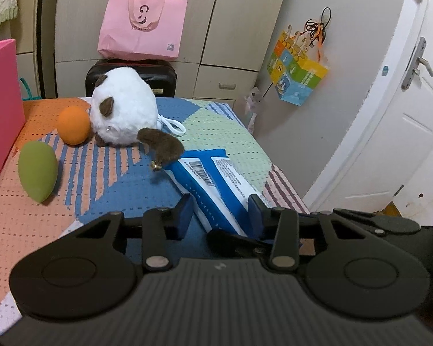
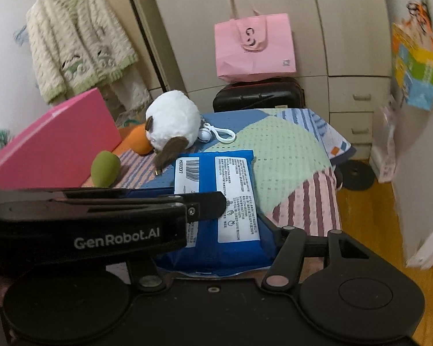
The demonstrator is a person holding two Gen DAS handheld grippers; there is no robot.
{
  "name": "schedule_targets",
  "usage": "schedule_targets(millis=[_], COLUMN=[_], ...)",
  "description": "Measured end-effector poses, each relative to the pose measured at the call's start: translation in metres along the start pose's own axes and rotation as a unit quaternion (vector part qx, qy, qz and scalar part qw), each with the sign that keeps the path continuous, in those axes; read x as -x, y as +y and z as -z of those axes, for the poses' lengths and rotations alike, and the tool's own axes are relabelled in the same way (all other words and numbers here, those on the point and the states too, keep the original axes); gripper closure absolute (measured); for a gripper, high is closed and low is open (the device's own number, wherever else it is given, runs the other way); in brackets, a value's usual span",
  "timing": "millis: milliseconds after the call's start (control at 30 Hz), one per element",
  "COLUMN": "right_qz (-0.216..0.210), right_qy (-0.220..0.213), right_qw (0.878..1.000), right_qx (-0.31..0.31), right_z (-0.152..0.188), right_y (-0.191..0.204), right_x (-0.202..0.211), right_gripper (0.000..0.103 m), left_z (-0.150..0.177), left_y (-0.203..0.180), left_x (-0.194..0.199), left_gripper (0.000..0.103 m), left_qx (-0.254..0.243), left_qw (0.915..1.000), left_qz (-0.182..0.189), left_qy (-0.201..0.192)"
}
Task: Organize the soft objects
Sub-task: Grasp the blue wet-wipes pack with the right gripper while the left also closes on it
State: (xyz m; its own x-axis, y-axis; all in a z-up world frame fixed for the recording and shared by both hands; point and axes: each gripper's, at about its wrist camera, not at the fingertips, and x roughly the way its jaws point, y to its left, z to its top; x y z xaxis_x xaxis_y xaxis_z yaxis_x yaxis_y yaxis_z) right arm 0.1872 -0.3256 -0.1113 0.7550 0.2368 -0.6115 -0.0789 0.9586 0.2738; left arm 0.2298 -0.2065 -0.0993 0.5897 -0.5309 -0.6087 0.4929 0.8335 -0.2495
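Observation:
A blue soft pack with white labels [image 1: 213, 178] lies on the patterned table cover; it also shows in the right wrist view [image 2: 233, 201]. My left gripper [image 1: 220, 216] straddles its near end with the jaws apart, open. My right gripper [image 2: 216, 248] is at the pack's near end; the pack hides its fingertips and the left gripper's body crosses in front. A white plush toy with brown ears [image 1: 124, 106], an orange soft ball [image 1: 73, 125] and a green egg-shaped sponge [image 1: 37, 171] sit at the far left.
A pink box [image 1: 0, 109] stands at the left edge of the table [image 1: 222, 127]. A black case [image 1: 130, 75] with a pink bag [image 1: 143, 26] is behind the table. A white door [image 1: 389, 132] is on the right.

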Motion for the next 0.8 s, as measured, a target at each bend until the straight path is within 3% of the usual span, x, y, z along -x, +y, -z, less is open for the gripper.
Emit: schedule_targets(millis=[367,800], right_qz=[0.001,0.003], right_qy=[-0.012,0.016], right_qw=[1.0,1.0], right_qx=[-0.017,-0.01], right_z=[0.015,0.033], right_y=[0.027,0.073], right_x=[0.032,0.063], right_gripper=[0.038,0.038], left_z=[0.008,0.029], left_y=[-0.003,0.009], left_x=[0.046,0.098], left_gripper=[0.065,0.064], left_qx=[-0.016,-0.005], left_qw=[0.9999,0.9995], left_qz=[0.002,0.014], left_qy=[0.005,0.026])
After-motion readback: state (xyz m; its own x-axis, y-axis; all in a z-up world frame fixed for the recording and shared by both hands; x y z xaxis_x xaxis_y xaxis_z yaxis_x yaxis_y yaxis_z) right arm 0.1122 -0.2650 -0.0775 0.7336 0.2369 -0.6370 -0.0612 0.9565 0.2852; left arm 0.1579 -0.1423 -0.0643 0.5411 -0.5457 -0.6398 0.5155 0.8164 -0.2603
